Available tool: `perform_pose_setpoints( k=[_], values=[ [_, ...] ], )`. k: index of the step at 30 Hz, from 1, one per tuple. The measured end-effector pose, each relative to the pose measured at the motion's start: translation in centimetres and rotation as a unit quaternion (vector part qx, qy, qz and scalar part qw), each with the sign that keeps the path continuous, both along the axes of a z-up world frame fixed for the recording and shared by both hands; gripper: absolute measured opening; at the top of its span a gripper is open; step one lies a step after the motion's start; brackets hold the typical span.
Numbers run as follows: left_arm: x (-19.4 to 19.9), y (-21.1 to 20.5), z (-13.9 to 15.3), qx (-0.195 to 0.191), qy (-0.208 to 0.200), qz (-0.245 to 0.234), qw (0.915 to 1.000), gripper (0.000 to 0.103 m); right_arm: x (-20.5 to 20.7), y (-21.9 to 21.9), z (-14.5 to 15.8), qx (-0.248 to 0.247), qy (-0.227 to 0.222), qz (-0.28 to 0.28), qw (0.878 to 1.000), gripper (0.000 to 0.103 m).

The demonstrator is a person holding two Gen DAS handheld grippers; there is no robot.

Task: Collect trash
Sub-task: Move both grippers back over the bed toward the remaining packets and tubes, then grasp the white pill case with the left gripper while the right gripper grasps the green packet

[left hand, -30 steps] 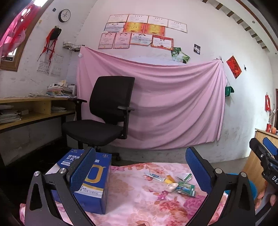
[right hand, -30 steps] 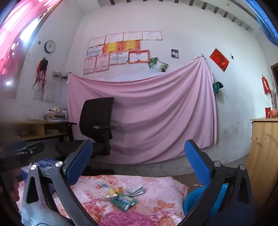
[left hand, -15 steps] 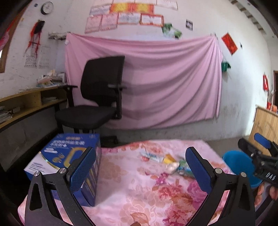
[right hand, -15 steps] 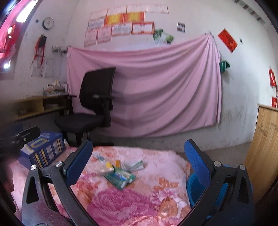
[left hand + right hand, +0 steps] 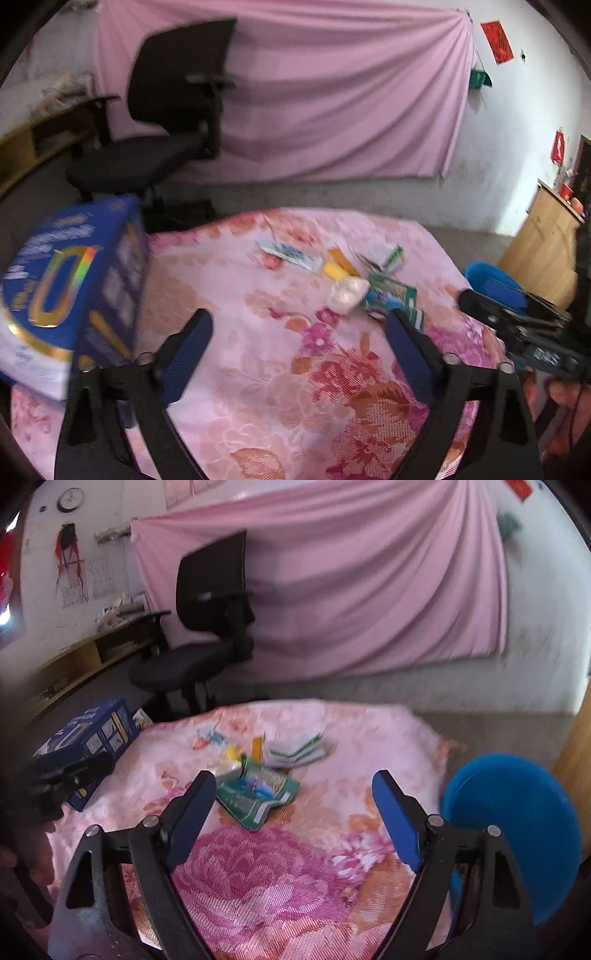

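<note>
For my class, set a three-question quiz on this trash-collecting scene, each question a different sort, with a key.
1. True or false: the right claw holds the green wrapper.
2. Multiple choice: the blue bin stands (a) on the flowered cloth, (b) beside its right edge, (c) on the black chair.
3. Fill in: at the cloth's left edge stands a blue ____.

Key: 1 false, nothing lies between its fingers; 2 b; 3 box.
</note>
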State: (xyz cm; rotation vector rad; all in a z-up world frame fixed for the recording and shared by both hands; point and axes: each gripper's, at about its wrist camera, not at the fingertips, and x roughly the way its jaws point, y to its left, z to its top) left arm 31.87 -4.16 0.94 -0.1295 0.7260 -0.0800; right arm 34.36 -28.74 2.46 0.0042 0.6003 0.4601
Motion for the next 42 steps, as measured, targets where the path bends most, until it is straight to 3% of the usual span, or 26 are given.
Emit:
perform_pose_setpoints(
  k=[2,4,8,14,20,23,25,27,33,38,41,42],
  values=[
    [0.9,0.0,-0.7,-0.009,0.02,-0.011,0.9997,0.072,1.7,0.3,-0.8,0.001,0.044,0.009,0.999,0.103],
    [1.8,0.0,-1.3,-0.014,0.036,-0.02,0.999,0.067,3.0,0.5,-1.7,0.001,0.079,0.014,0.997,0.103],
    [3.4,-0.3,-2.4,-0.026,0.063,-0.038,0.9969,0.06,5.3,1.5,-3.4,-0.011,0.131,0.029,0.991,0.092],
    [5.8,-1.1,-3.3,-0.033,0.082,-0.061,0.9942,0.056,8.0,2.9,-4.2,-0.029,0.149,0.056,0.987,0.084],
    [8.0,-1.8,-4.2,-0.034,0.095,-0.089,0.9908,0.039,9.9,2.9,-5.4,-0.013,0.188,0.073,0.979,0.064],
    [8.6,-1.9,-4.5,-0.038,0.1,-0.101,0.9892,0.027,9.8,2.3,-5.5,-0.011,0.191,0.072,0.979,0.048],
    [8.7,-2.0,-4.8,-0.035,0.102,-0.104,0.9887,0.026,9.7,1.8,-5.4,-0.006,0.192,0.069,0.979,0.037],
    [8.5,-2.0,-4.8,-0.033,0.099,-0.107,0.9888,0.024,9.7,1.2,-5.4,0.002,0.194,0.065,0.979,0.035],
    [7.4,-1.5,-4.6,-0.04,0.098,-0.087,0.9906,0.024,9.3,1.3,-5.1,-0.003,0.184,0.055,0.981,0.032],
    [5.5,-0.4,-4.2,-0.028,0.092,-0.043,0.9945,0.024,8.4,1.6,-4.7,-0.018,0.171,0.066,0.983,0.033],
    [4.3,0.6,-3.9,-0.031,0.089,-0.012,0.9955,0.024,8.4,1.9,-4.6,-0.015,0.17,0.082,0.982,0.049],
    [4.0,1.0,-3.9,-0.033,0.088,-0.003,0.9955,0.024,8.4,2.1,-4.6,-0.014,0.17,0.084,0.982,0.067]
  ],
)
